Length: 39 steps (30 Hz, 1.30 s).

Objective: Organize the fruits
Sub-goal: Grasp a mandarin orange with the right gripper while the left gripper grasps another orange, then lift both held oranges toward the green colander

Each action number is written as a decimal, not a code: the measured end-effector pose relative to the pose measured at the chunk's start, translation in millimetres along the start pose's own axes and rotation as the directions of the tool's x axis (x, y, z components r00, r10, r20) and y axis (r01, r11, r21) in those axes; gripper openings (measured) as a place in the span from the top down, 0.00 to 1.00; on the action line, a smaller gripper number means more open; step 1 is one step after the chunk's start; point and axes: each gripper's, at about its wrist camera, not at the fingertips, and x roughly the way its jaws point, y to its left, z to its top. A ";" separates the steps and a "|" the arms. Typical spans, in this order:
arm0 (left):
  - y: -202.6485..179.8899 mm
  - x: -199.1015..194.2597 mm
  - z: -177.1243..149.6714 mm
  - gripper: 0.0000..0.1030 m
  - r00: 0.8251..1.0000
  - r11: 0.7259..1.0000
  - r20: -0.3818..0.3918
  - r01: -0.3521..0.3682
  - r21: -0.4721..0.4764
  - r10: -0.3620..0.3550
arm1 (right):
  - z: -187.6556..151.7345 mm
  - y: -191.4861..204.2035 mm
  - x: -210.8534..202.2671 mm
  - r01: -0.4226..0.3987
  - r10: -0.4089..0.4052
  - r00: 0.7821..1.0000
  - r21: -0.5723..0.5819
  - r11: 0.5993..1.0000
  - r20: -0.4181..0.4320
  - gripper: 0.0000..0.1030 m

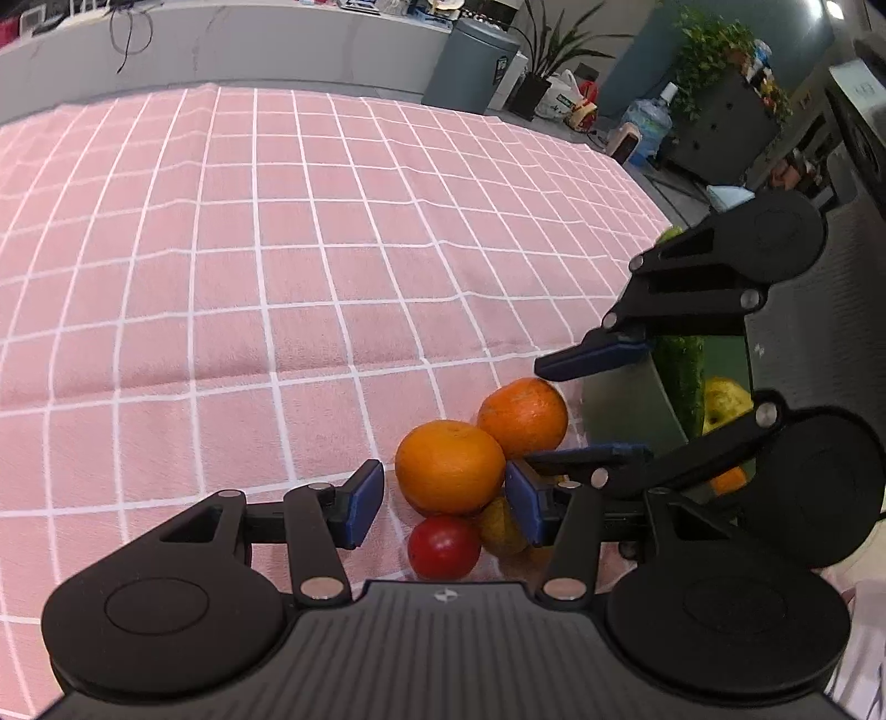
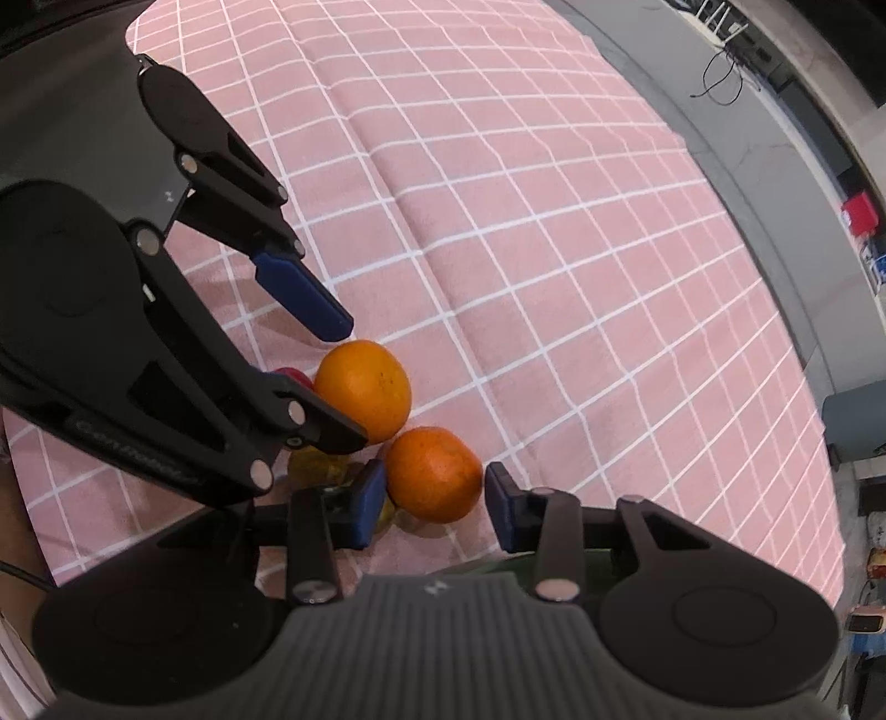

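Observation:
Two oranges lie touching on the pink checked cloth (image 1: 277, 249). My left gripper (image 1: 443, 507) is open around the nearer orange (image 1: 449, 465), with a thin gap at its left pad. In the same view my right gripper (image 1: 545, 412) reaches in from the right around the second orange (image 1: 523, 415). The right wrist view shows my right gripper (image 2: 434, 507) open around that orange (image 2: 434, 473), its left pad close and a gap at its right pad. There my left gripper (image 2: 346, 385) flanks the other orange (image 2: 362, 390). A red fruit (image 1: 443, 548) and a yellow-green pear (image 1: 501, 526) lie beneath the oranges.
A green bin (image 1: 620, 399) stands just right of the pile, holding a cucumber (image 1: 684, 376), a yellow fruit (image 1: 725, 404) and an orange fruit (image 1: 728, 479). The cloth stretches far to the left and back. A grey counter (image 1: 249, 50) and potted plants lie beyond the table.

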 end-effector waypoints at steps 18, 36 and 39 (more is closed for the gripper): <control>-7.1 -1.4 -3.6 0.52 0.999 0.999 0.035 0.009 -0.039 -0.008 | -3.8 9.4 -3.7 0.076 -0.075 0.996 -0.013 0.997 0.044 0.66; -28.6 -71.3 -17.0 0.52 0.983 0.993 0.177 0.058 -0.100 -0.040 | -56.8 20.6 -89.5 0.091 -0.226 0.936 0.435 0.896 0.270 0.67; -43.5 -74.4 -17.6 0.52 0.983 0.995 0.177 0.061 -0.073 -0.047 | -80.6 23.9 -105.4 0.072 -0.258 0.921 0.523 0.850 0.292 0.67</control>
